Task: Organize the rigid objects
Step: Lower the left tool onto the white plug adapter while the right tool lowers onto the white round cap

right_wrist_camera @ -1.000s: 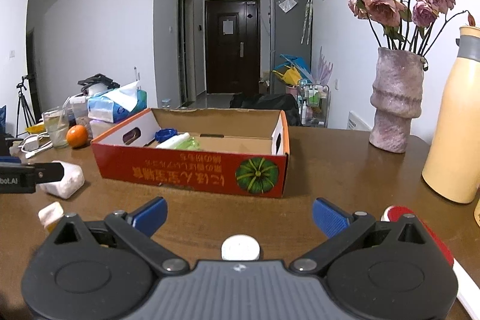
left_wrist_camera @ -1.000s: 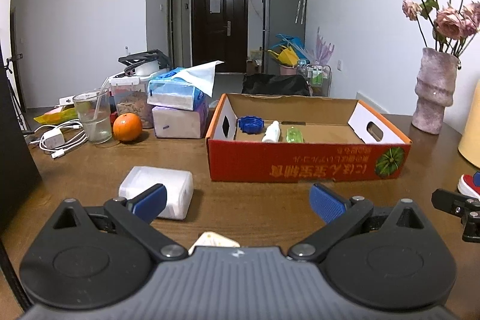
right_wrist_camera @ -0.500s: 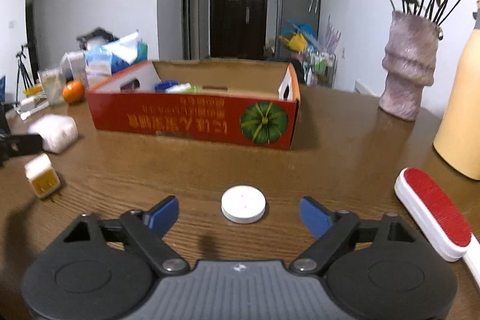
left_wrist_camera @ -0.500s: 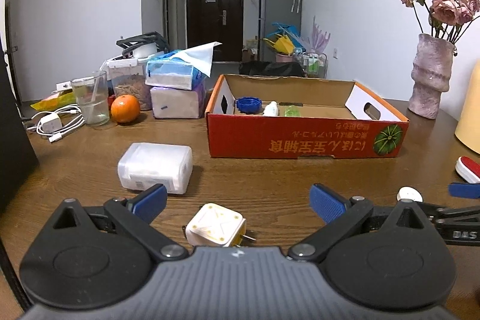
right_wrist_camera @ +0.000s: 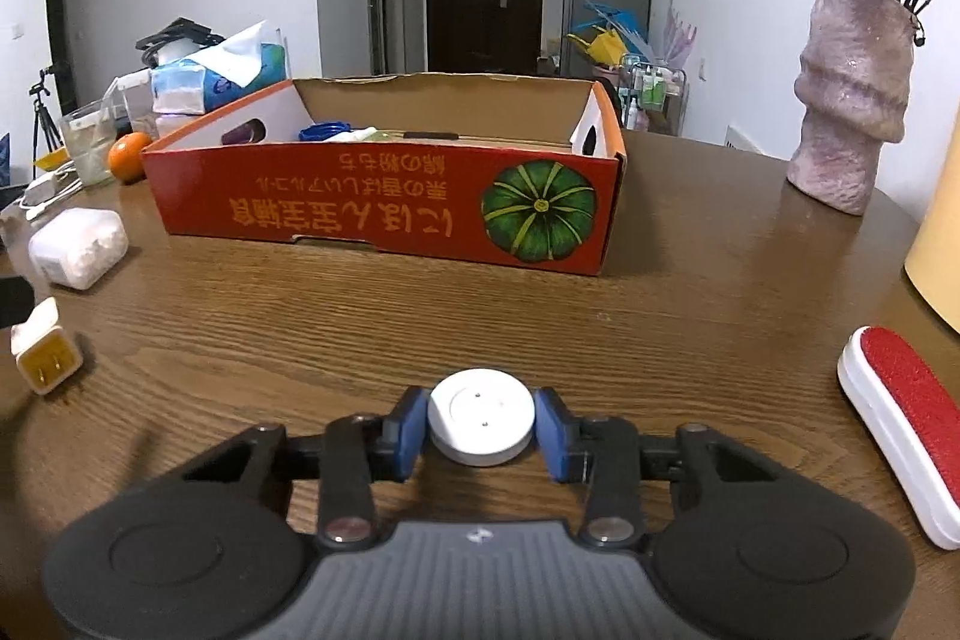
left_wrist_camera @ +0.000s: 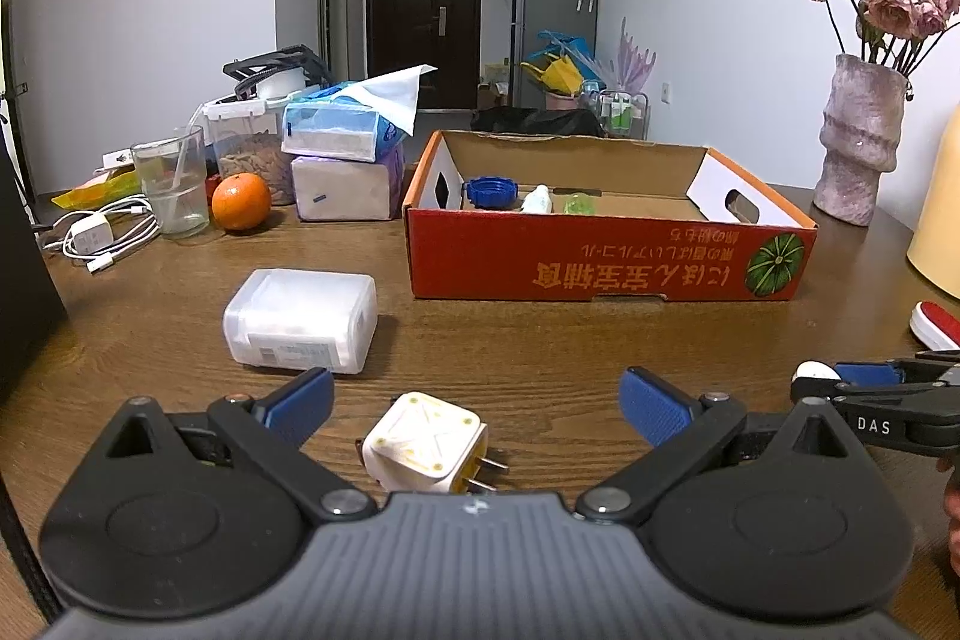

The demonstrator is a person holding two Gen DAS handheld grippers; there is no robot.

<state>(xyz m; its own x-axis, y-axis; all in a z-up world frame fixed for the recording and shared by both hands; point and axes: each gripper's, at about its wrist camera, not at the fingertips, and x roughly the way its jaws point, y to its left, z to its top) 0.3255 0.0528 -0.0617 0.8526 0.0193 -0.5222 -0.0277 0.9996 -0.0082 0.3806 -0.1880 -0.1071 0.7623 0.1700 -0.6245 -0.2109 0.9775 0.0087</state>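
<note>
My right gripper is shut on a white round puck that rests on the wooden table. My left gripper is open, its blue pads on either side of a cream plug adapter lying on the table. The adapter also shows at the left of the right wrist view. A red cardboard box stands further back, holding a blue cap, a small white bottle and a green item.
A white plastic case lies left of the box. A red-and-white lint brush lies at the right. A tissue pack, an orange, a glass, cables, a vase and a yellow bottle stand at the back.
My right gripper has moved forward and shut on the white puck. My left gripper has drawn back, bringing the plug adapter between its open fingers.
</note>
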